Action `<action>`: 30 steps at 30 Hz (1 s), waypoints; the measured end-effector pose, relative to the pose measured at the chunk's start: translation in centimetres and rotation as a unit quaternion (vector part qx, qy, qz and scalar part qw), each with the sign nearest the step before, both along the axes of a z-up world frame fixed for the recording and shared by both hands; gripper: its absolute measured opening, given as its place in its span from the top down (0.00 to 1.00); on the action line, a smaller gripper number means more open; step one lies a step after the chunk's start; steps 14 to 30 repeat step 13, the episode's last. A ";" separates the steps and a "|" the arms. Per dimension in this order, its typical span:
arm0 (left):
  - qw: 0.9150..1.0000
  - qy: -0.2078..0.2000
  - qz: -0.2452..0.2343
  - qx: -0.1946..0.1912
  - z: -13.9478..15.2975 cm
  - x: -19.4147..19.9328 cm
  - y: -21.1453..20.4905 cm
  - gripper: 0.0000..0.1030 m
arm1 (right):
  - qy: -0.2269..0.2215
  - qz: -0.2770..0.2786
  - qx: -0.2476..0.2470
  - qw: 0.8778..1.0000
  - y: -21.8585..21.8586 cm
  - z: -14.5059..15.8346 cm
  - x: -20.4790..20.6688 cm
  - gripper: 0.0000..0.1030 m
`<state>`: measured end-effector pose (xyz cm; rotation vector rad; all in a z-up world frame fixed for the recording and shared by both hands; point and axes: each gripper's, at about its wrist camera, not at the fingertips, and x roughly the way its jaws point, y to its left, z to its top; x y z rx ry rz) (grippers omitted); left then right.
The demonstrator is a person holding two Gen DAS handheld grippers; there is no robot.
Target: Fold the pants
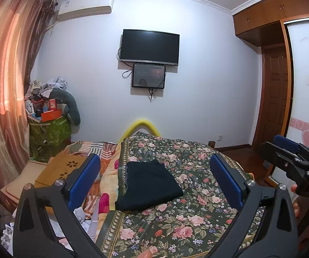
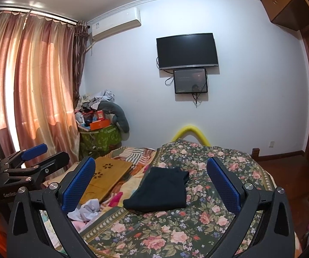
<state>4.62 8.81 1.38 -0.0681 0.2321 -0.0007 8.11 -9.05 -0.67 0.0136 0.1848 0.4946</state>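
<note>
A: Where are the black pants [image 1: 148, 186]?
B: Folded up on the flowery bed cover [image 1: 197, 217].
A: And each hand-held gripper?
B: The left hand-held gripper [image 1: 158, 179] and right hand-held gripper [image 2: 155, 181] are wide open, holding nothing.

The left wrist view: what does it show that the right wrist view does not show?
Only the left wrist view shows the sliding door with heart stickers and the right gripper at its right edge. Only the right wrist view shows the full curtain rod and the left gripper at its left edge. Both show the folded black pants lying free on the floral bedspread, the wall television and the open grippers raised above the bed.
</note>
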 end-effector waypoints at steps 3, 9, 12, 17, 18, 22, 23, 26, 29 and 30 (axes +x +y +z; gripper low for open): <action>1.000 0.001 -0.002 0.000 0.0 0.0 -0.1 0.00 | 0.000 0.000 0.002 1.000 0.0 0.1 0.0 0.00; 1.000 0.003 -0.001 0.002 -0.3 0.3 -0.2 0.00 | 0.003 -0.001 0.003 1.000 0.1 -0.1 0.3 0.00; 1.000 0.005 0.001 0.004 -0.4 0.4 -0.3 0.00 | 0.005 -0.001 0.003 1.000 0.1 -0.2 0.4 0.00; 1.000 0.006 0.000 0.003 -0.5 0.5 -0.2 0.00 | 0.005 -0.001 0.003 1.000 0.1 -0.2 0.4 0.00; 1.000 0.006 0.000 0.003 -0.5 0.5 -0.2 0.00 | 0.005 -0.001 0.003 1.000 0.1 -0.2 0.4 0.00; 1.000 0.006 0.000 0.003 -0.5 0.5 -0.2 0.00 | 0.005 -0.001 0.003 1.000 0.1 -0.2 0.4 0.00; 1.000 0.006 0.000 0.003 -0.5 0.5 -0.2 0.00 | 0.005 -0.001 0.003 1.000 0.1 -0.2 0.4 0.00; 1.000 0.006 0.000 0.003 -0.5 0.5 -0.2 0.00 | 0.005 -0.001 0.003 1.000 0.1 -0.2 0.4 0.00; 1.000 0.006 0.000 0.003 -0.5 0.5 -0.2 0.00 | 0.005 -0.001 0.003 1.000 0.1 -0.2 0.4 0.00; 1.000 0.006 0.000 0.003 -0.5 0.5 -0.2 0.00 | 0.005 -0.001 0.003 1.000 0.1 -0.2 0.4 0.00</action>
